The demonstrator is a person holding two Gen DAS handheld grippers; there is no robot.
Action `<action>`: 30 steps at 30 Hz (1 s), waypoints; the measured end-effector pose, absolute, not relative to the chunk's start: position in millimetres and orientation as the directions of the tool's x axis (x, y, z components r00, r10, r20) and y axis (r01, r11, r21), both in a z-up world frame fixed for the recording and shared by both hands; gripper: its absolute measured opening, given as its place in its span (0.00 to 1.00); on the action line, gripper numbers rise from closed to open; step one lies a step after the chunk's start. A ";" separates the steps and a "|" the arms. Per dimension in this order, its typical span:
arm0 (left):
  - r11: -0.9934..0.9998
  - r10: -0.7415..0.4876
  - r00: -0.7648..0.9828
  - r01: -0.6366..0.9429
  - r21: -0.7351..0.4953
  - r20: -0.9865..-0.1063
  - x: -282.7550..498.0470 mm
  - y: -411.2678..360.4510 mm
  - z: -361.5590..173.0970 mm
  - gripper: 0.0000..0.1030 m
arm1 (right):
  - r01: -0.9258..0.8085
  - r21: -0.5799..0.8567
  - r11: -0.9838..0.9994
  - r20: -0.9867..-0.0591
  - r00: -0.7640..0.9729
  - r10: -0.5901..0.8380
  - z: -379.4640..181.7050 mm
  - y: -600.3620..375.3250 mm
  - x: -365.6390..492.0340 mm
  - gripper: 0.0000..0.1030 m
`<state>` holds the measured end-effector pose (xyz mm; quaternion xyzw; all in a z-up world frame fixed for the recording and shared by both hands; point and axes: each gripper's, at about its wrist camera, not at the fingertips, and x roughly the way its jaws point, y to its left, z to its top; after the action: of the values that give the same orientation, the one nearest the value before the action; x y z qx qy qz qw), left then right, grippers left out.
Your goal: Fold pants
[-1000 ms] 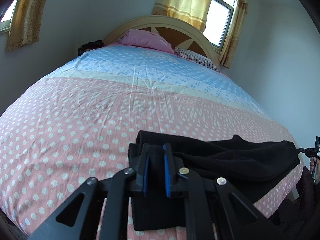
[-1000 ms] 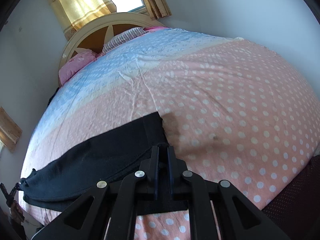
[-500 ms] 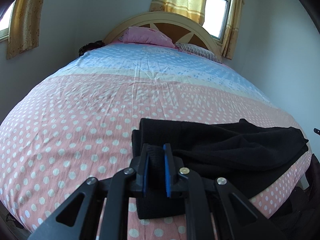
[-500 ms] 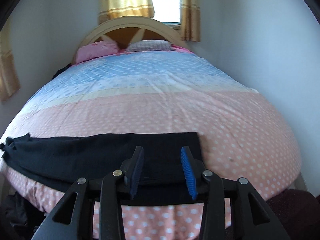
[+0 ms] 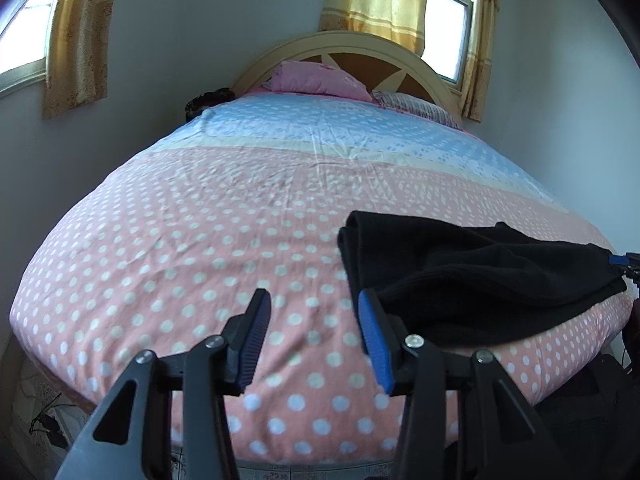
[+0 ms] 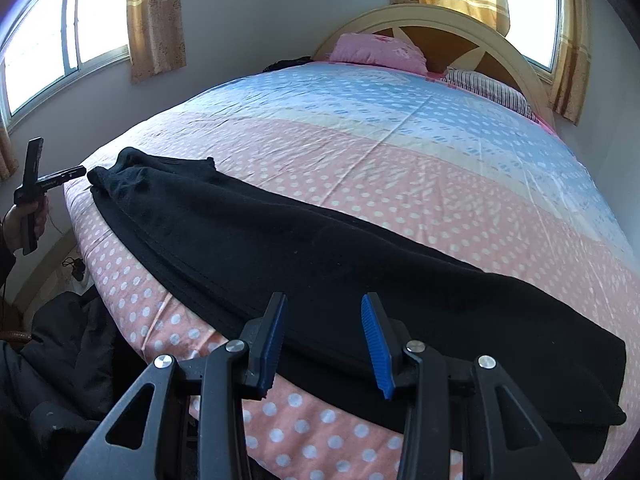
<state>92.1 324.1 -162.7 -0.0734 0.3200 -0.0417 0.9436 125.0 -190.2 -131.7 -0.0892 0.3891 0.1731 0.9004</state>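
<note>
Pants point(image 6: 320, 264) lie along foot edge of bed point(image 5: 208, 240), legs laid together in one long black strip; lengthwise fold looks done. My left tongs point(image 5: 310, 336) released, off cloth. My right tongs point(image 6: 323, 340) released, above strip. Cross folds left.

The pants point(image 6: 320, 264) lie lengthwise along the bed's point(image 6: 400, 152) near edge; two pillows point(image 6: 378, 52) sit behind, seemingly against the headboard point(image 6: 500, 40).
</note>
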 end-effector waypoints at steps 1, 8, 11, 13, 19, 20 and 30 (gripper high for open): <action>0.982 -0.130 0.792 0.021 -0.187 -0.597 89.1 329.7 -162.8 0.47 | -0.390 -0.031 0.920 -0.736 0.632 0.243 -132.9 -183.0 125.8 0.39; 0.940 -0.260 0.767 0.061 -0.336 -0.587 102.4 313.8 -163.4 0.46 | -0.492 -0.077 0.867 -0.749 0.602 0.275 -144.0 -131.3 124.1 0.39; 0.930 -0.291 0.757 0.080 -0.360 -0.585 124.1 303.4 -153.4 0.47 | -0.518 -0.078 0.852 -0.748 0.595 0.293 -143.8 -118.1 125.0 0.39; 0.913 -0.335 0.729 0.095 -0.396 -0.597 145.2 300.4 -152.0 0.47 | -0.516 -0.081 0.853 -0.743 0.602 0.293 -142.5 -113.2 127.8 0.39; 0.922 -0.332 0.651 0.070 -0.381 -0.683 193.6 292.3 -167.5 0.47 | -0.490 -0.060 0.870 -0.731 0.614 0.296 -141.3 -116.4 132.7 0.39; 0.923 -0.330 0.633 0.062 -0.379 -0.701 198.7 290.3 -171.4 0.47 | -0.486 -0.060 0.872 -0.734 0.614 0.292 -142.6 -117.4 133.4 0.39; 0.927 -0.306 0.712 0.073 -0.367 -0.631 195.8 298.4 -144.9 0.07 | -0.477 -0.060 0.877 -0.745 0.606 0.279 -150.9 -116.5 144.6 0.39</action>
<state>195.8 298.4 -144.9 -0.1596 0.3646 -0.1041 0.9115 144.6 -116.5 -150.9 -0.1274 0.3895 0.2131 0.8869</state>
